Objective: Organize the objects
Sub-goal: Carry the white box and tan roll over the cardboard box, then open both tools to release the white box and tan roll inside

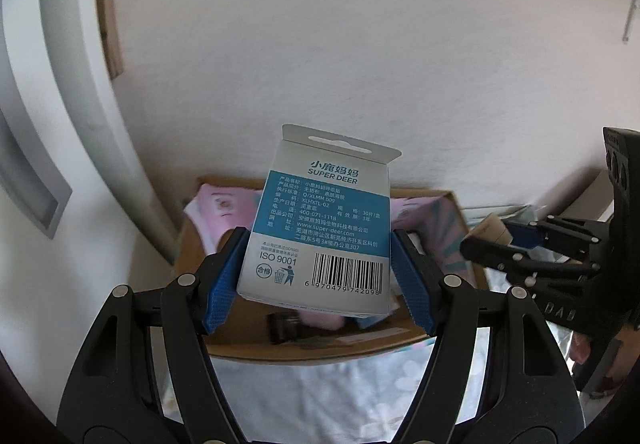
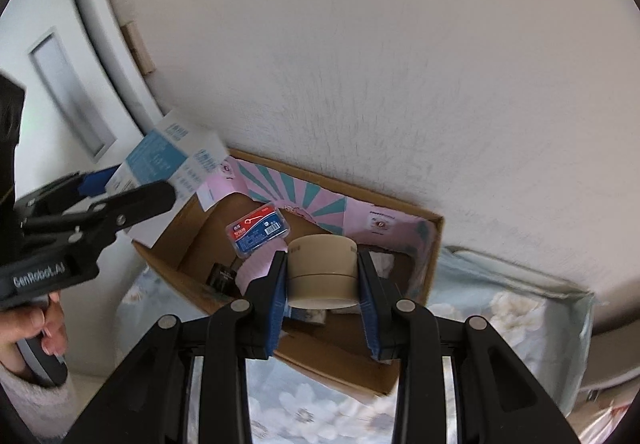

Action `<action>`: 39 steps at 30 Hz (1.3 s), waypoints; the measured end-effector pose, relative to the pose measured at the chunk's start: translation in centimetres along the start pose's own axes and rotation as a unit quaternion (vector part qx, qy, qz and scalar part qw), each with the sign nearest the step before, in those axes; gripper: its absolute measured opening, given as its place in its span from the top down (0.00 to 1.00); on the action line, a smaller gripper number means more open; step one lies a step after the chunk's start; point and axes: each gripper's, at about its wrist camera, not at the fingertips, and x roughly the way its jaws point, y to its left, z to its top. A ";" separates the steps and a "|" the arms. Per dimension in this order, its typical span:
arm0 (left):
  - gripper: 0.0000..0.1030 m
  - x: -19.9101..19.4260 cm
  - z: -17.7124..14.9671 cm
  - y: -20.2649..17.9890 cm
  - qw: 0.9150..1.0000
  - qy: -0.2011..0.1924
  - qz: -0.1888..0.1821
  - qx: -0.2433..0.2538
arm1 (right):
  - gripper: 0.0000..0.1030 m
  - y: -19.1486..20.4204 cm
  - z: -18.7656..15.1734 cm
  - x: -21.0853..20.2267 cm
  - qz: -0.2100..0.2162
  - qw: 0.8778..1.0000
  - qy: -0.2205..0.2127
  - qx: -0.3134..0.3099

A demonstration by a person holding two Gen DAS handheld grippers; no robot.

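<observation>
My left gripper (image 1: pixel 316 276) is shut on a white and blue Super Deer box (image 1: pixel 320 220), held upright above an open cardboard box (image 1: pixel 320 344). Its back label and barcode face the camera. In the right wrist view the same Super Deer box (image 2: pixel 168 160) shows at the left in the left gripper (image 2: pixel 120 200). My right gripper (image 2: pixel 322 284) is shut on a beige round jar (image 2: pixel 322 272), held over the cardboard box (image 2: pixel 434 244). The right gripper (image 1: pixel 492 244) also shows at the right of the left wrist view, with the beige jar (image 1: pixel 490 230) between its fingers.
Inside the cardboard box lie a pink and teal package (image 2: pixel 304 196), a small red and blue case (image 2: pixel 258 230) and a dark item (image 2: pixel 222 276). The box rests on floral bedding (image 2: pixel 512 324) against a white wall (image 2: pixel 360 64). A hand (image 2: pixel 28 328) grips the left handle.
</observation>
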 end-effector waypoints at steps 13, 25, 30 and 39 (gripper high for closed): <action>0.34 4.7 -1.7 4.2 0.999 0.049 0.006 -0.011 | 0.70 -0.6 0.0 4.7 -0.023 0.996 0.050 0.071; 0.00 5.8 -1.8 4.4 0.997 0.069 0.039 -0.005 | 0.38 -0.7 0.2 6.6 -0.027 0.995 0.069 0.070; 0.00 5.3 -1.9 4.4 0.996 0.077 0.049 0.008 | 0.00 -0.7 -0.1 5.7 -0.035 0.995 0.056 0.074; 0.00 4.7 -1.9 3.1 0.997 0.068 0.034 0.012 | 0.00 -0.9 -0.5 5.1 -0.048 0.994 0.050 0.086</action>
